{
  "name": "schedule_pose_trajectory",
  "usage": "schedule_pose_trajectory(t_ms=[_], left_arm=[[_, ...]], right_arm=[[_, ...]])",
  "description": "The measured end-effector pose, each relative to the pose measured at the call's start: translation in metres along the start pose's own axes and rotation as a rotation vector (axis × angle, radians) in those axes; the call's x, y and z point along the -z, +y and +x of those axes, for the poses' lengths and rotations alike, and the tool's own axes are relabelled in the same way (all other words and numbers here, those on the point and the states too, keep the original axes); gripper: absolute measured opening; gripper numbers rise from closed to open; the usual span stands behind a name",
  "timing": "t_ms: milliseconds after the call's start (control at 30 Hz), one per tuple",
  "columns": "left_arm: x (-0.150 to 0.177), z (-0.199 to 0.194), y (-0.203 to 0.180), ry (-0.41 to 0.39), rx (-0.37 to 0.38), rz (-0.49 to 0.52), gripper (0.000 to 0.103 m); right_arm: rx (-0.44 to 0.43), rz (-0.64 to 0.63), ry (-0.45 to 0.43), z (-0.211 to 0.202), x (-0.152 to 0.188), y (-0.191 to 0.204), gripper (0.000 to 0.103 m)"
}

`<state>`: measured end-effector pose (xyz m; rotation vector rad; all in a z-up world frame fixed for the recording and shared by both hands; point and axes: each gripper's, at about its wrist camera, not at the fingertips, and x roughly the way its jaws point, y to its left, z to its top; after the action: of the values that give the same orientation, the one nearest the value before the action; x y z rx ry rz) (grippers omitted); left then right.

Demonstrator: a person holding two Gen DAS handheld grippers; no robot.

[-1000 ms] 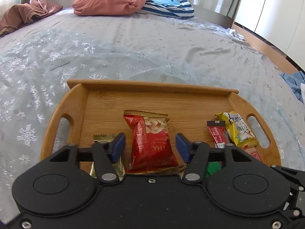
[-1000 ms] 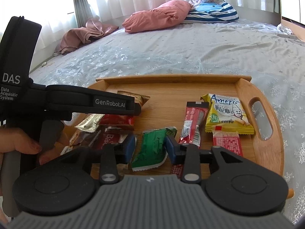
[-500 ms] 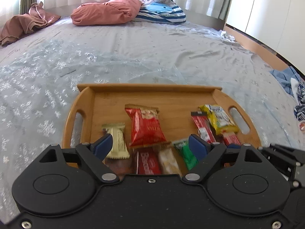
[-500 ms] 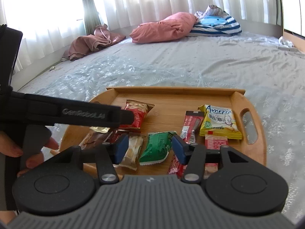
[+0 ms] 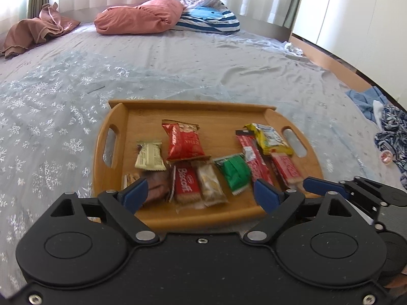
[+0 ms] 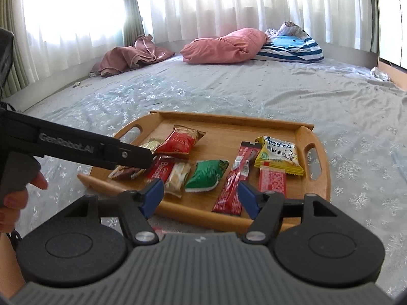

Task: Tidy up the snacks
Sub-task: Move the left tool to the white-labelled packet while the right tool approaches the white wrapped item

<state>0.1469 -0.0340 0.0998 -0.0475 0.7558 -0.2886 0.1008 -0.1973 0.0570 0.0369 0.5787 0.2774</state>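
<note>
A wooden tray (image 5: 218,113) (image 6: 320,175) lies on the bed with several snack packets in it. They include a red packet (image 5: 183,141) (image 6: 179,141), a green packet (image 5: 235,171) (image 6: 207,172), a Biscoff packet (image 5: 185,184) (image 6: 160,169), a yellow packet (image 5: 271,138) (image 6: 278,155) and a long red stick pack (image 5: 254,156) (image 6: 234,184). My left gripper (image 5: 201,195) is open and empty, held above the tray's near edge. My right gripper (image 6: 201,198) is open and empty, also above the near edge. The left gripper's body (image 6: 84,150) crosses the right wrist view.
The tray sits on a pale blue snowflake bedspread (image 5: 63,117). A pink pillow (image 5: 140,16) and a striped blue cushion (image 5: 213,19) lie at the far end. Brown cloth (image 5: 35,31) lies far left. Blue clothes (image 5: 381,111) lie at right.
Both grippers have pulled back and up from the tray and opened wider. The red and green packets they straddled stay on the tray.
</note>
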Motion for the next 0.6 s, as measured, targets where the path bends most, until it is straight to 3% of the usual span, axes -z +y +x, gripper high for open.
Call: schedule_pose_trajectory(t_ms=[300,600], left_arm=[[0.014,-0.036,-0.014,-0.009,0.011,0.069,0.090],[0.047,-0.028,-0.023,0.074,0.020,0.102,0.091]], right_arm=[[-0.002,-0.045,-0.019,-0.020,0.011,0.005,0.082],[0.029,-0.090,0.006,-0.025,0.030,0.005,0.083]])
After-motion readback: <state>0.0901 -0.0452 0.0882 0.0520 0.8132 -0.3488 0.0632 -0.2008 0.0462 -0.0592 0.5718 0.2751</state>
